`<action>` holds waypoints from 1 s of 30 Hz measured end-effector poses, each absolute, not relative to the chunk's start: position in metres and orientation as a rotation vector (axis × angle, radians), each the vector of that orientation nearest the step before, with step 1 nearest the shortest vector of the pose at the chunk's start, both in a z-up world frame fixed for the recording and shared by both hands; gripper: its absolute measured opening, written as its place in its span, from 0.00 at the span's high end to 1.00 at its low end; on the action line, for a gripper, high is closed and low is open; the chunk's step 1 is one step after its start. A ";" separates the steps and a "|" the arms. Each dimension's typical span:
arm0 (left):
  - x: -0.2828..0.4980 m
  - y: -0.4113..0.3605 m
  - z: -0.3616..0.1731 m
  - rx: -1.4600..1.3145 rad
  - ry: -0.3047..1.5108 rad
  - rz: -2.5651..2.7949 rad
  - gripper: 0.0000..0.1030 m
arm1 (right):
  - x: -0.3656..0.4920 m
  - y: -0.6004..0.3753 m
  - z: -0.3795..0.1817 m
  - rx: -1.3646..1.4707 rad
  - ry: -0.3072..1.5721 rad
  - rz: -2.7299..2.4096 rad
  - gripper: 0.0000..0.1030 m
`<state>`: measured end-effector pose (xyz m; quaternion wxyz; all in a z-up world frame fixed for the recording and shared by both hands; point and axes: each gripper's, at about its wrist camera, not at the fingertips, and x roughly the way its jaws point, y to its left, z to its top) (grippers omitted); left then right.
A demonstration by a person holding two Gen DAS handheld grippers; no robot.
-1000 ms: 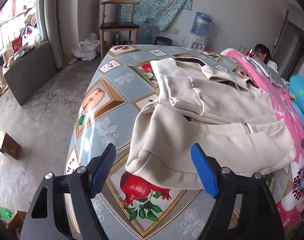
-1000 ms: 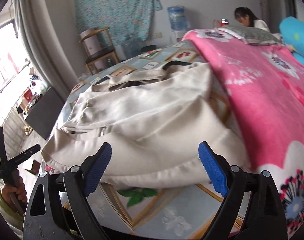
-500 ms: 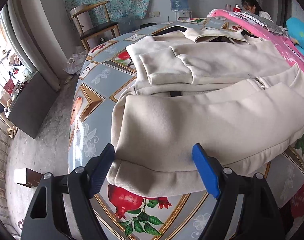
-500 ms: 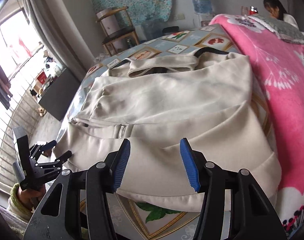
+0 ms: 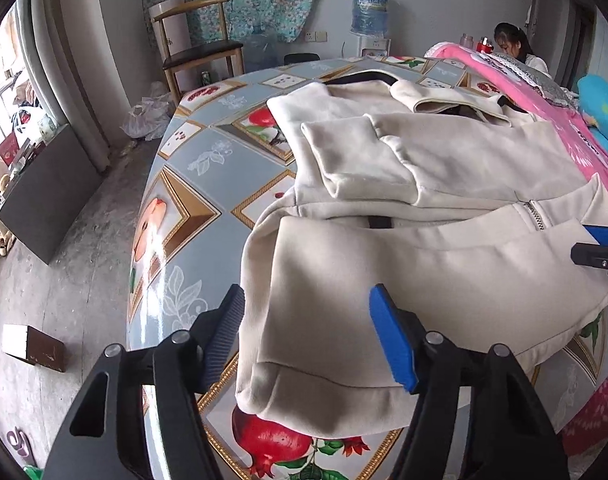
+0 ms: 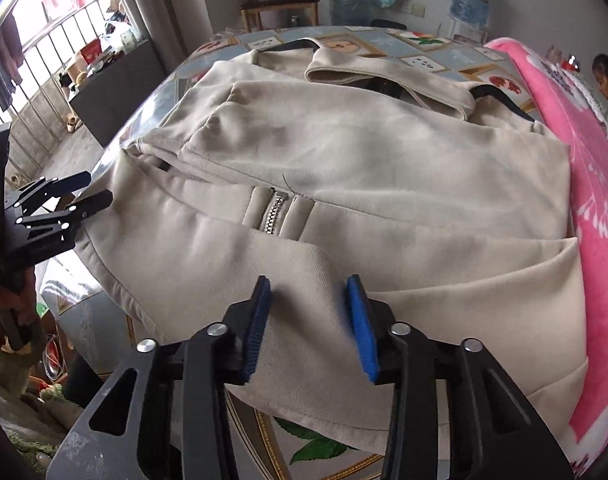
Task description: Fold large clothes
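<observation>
Home: bed blanket (image 5: 559, 96), wooden chair (image 5: 200, 46), water dispenser (image 5: 369, 10).

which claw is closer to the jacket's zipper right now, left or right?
Right. The right claw is closing over the jacket hem just below the zipper. The left claw is closing at the hem's outer corner, well off to the side of the zipper.

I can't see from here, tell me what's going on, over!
Left gripper and right gripper closing over beige jacket hem. Nothing gripped yet. Pink blanket alongside.
</observation>
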<state>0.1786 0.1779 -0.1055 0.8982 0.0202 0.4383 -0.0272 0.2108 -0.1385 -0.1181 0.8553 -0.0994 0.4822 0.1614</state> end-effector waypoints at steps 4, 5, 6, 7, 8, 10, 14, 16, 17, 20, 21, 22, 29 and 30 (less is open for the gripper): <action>0.184 0.190 -0.114 -0.040 0.928 -0.076 0.52 | 0.206 -0.141 -0.112 -0.191 0.990 0.320 0.94; 0.184 0.191 -0.113 -0.042 0.922 -0.074 0.60 | 0.204 -0.141 -0.108 -0.194 0.974 0.315 0.94; 0.184 0.193 -0.113 -0.047 0.918 -0.078 0.70 | 0.202 -0.139 -0.103 -0.198 0.953 0.308 0.95; 0.183 0.196 -0.112 -0.066 0.910 -0.091 0.77 | 0.200 -0.138 -0.098 -0.201 0.932 0.301 0.95; 0.182 0.198 -0.111 -0.077 0.902 -0.097 0.84 | 0.198 -0.137 -0.093 -0.206 0.910 0.292 0.95; 0.180 0.201 -0.107 -0.083 0.882 -0.109 0.88 | 0.195 -0.133 -0.084 -0.219 0.868 0.273 0.95; 0.168 0.207 -0.087 -0.115 0.792 -0.122 0.90 | 0.193 -0.129 -0.072 -0.238 0.798 0.240 0.95; 0.160 0.210 -0.076 -0.123 0.747 -0.121 0.90 | 0.191 -0.127 -0.066 -0.237 0.758 0.226 0.95; 0.159 0.212 -0.074 -0.126 0.739 -0.119 0.90 | 0.191 -0.127 -0.066 -0.239 0.743 0.217 0.95; 0.163 0.213 -0.082 -0.122 0.776 -0.107 0.91 | 0.198 -0.123 -0.077 -0.255 0.734 0.198 0.95; 0.166 0.212 -0.088 -0.126 0.796 -0.102 0.91 | 0.203 -0.121 -0.084 -0.258 0.737 0.191 0.95; 0.168 0.212 -0.092 -0.126 0.811 -0.098 0.91 | 0.208 -0.119 -0.093 -0.271 0.744 0.180 0.95; 0.175 0.202 -0.112 -0.033 0.853 -0.043 0.91 | 0.232 -0.124 -0.136 -0.232 0.849 0.165 0.83; 0.175 0.201 -0.112 -0.026 0.853 -0.041 0.91 | 0.231 -0.136 -0.129 -0.171 0.857 0.174 0.64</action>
